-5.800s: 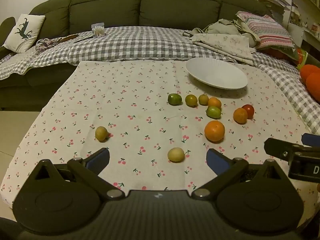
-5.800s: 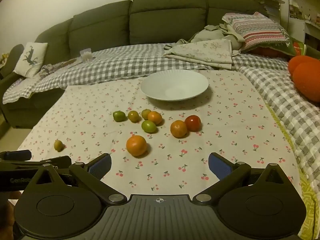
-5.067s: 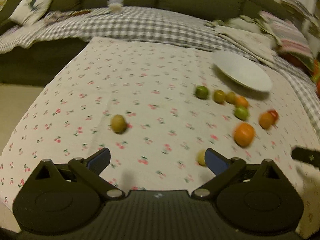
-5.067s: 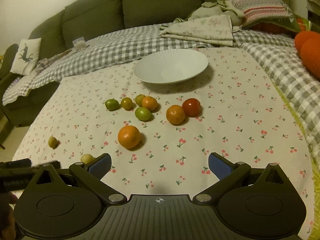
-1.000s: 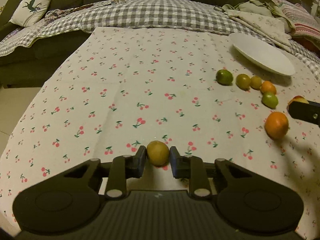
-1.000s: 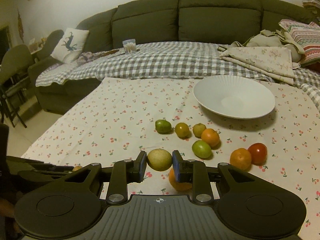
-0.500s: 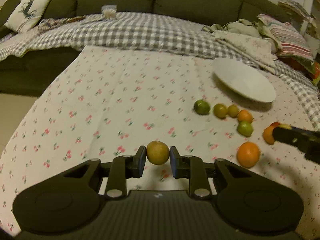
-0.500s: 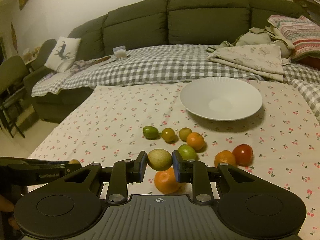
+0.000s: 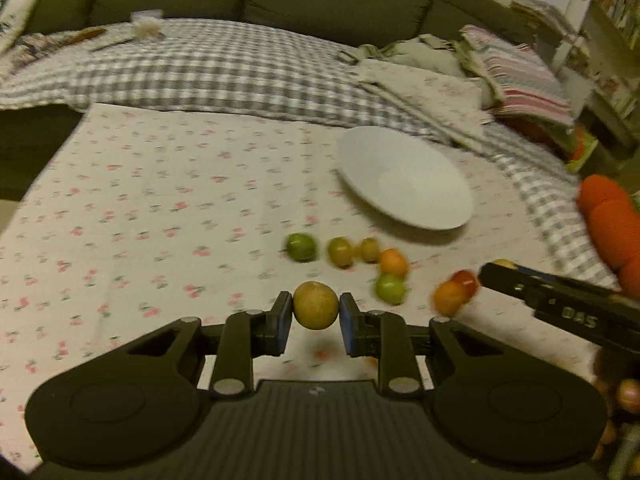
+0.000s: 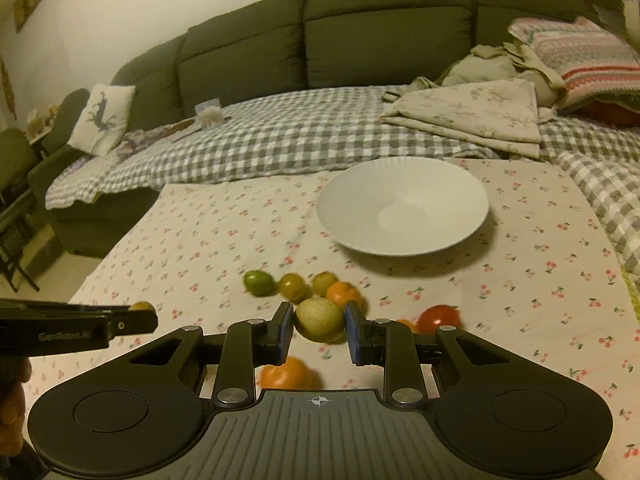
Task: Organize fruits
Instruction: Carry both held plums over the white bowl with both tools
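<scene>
My left gripper is shut on a yellow-brown round fruit and holds it above the cherry-print cloth. My right gripper is shut on a pale yellow-green fruit, also lifted. The empty white bowl stands beyond both; it also shows in the left wrist view. Loose fruits lie before it: a green one, small yellow ones, an orange one, a red tomato and a big orange under my right gripper.
A checked blanket and green sofa lie behind the cloth, with folded linen and a striped pillow at the right. Orange cushions sit at the right edge. The floor drops off at the left.
Both grippers, each holding its fruit, have moved forward and right toward the bowl. The bowl and the fruit cluster look nearer than half a second ago.
</scene>
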